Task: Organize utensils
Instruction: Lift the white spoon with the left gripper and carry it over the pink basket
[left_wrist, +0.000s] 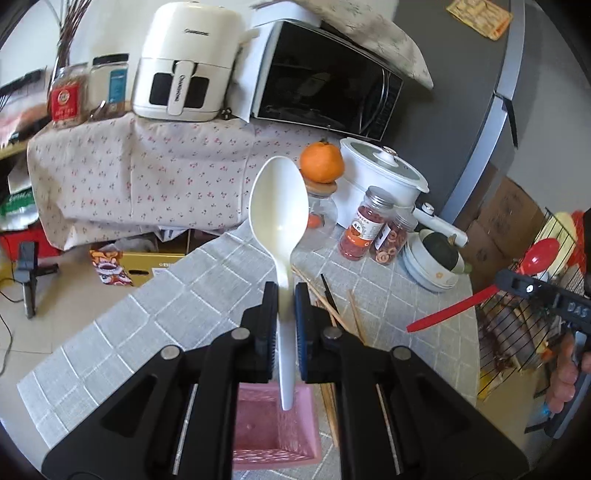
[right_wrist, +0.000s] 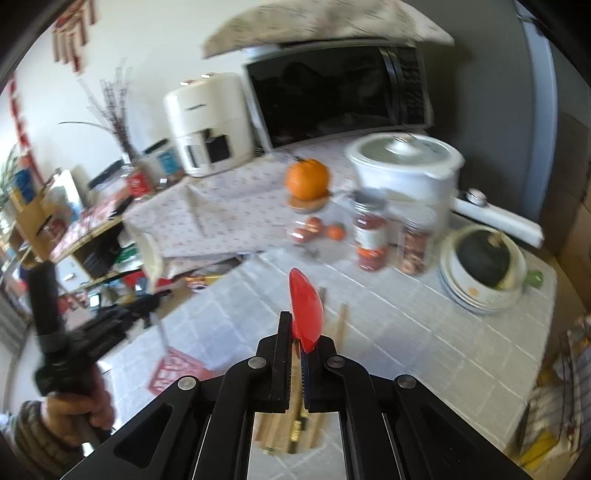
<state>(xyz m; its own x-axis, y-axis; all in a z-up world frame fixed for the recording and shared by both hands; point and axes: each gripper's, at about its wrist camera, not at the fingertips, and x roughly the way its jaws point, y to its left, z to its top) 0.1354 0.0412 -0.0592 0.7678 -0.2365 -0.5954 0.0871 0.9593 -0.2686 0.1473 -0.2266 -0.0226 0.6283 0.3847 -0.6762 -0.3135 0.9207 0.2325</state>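
My left gripper (left_wrist: 285, 295) is shut on a white plastic spoon (left_wrist: 279, 210), bowl up, handle pointing down over a pink basket (left_wrist: 280, 439) on the grey checked tablecloth. My right gripper (right_wrist: 300, 328) is shut on a red spoon (right_wrist: 306, 310), seen edge-on. In the left wrist view the right gripper (left_wrist: 517, 284) is at the far right with the red spoon (left_wrist: 541, 256) held above the table edge. Wooden and black chopsticks (left_wrist: 332, 302) lie on the cloth beyond the left fingers. The pink basket (right_wrist: 173, 369) shows blurred in the right wrist view, under the left gripper.
At the table's back stand an orange on a glass jar (left_wrist: 322, 162), two snack jars (left_wrist: 364, 225), a white pot (left_wrist: 384, 177) and stacked bowls holding a dark squash (left_wrist: 436, 258). A wire rack (left_wrist: 532, 325) stands at the right. An air fryer (left_wrist: 184, 62) and microwave (left_wrist: 325, 77) sit behind.
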